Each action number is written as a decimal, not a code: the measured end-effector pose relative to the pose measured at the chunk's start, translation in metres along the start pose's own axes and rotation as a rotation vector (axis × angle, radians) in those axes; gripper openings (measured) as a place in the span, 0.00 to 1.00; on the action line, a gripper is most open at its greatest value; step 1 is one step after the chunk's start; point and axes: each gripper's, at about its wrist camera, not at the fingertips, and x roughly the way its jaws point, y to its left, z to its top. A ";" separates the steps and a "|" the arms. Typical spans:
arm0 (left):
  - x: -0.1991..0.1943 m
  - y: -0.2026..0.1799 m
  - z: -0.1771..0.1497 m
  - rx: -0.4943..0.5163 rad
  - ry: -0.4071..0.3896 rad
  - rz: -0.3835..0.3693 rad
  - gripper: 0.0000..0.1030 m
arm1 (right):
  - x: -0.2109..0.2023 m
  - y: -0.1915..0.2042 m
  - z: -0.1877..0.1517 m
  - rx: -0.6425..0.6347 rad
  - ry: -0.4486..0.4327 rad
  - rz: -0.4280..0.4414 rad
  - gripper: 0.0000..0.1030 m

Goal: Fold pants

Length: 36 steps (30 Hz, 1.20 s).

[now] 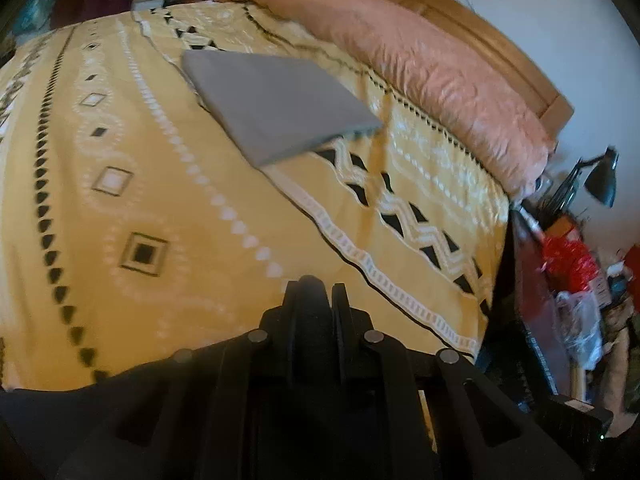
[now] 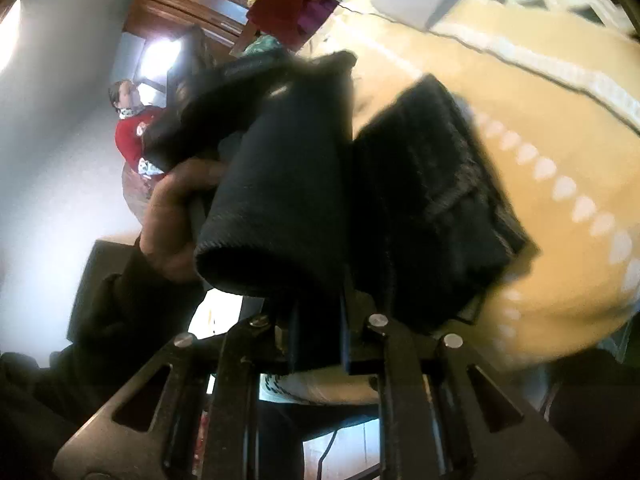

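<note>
Gripping dark fabric, the left gripper (image 1: 320, 292) has its fingers together on an edge of the black pants (image 2: 360, 184), which in the left wrist view spread beneath the mechanism at the near edge of the bed (image 1: 120, 208). Further along the yellow patterned bedspread (image 1: 224, 240) lies a folded grey cloth (image 1: 276, 100), flat and well apart from the gripper, with a pink duvet (image 1: 432, 72) bunched against the wooden headboard (image 1: 504, 52). The right gripper (image 2: 316, 340) is clamped on the pants, held bunched above the bed edge; a bare hand (image 2: 172, 216) shows at their left.
</note>
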 end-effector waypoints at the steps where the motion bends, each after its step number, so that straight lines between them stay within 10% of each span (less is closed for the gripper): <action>1: 0.007 -0.008 -0.001 0.013 0.004 0.012 0.15 | -0.001 -0.006 -0.001 0.025 0.000 0.010 0.16; 9: 0.056 -0.015 -0.019 0.009 0.065 0.150 0.44 | -0.019 -0.034 -0.001 0.133 0.034 -0.017 0.26; 13: 0.048 -0.027 -0.014 0.016 0.028 0.103 0.57 | -0.028 -0.022 0.001 0.086 0.034 -0.044 0.26; 24: 0.062 -0.033 -0.016 0.021 0.027 0.089 0.64 | -0.043 -0.024 0.010 0.066 0.050 -0.152 0.26; 30: -0.023 -0.023 0.000 -0.032 -0.160 0.072 0.64 | -0.078 -0.027 0.022 -0.001 -0.047 -0.367 0.26; 36: -0.139 0.025 -0.035 -0.101 -0.320 0.195 0.64 | -0.026 0.023 0.079 -0.294 -0.017 -0.218 0.26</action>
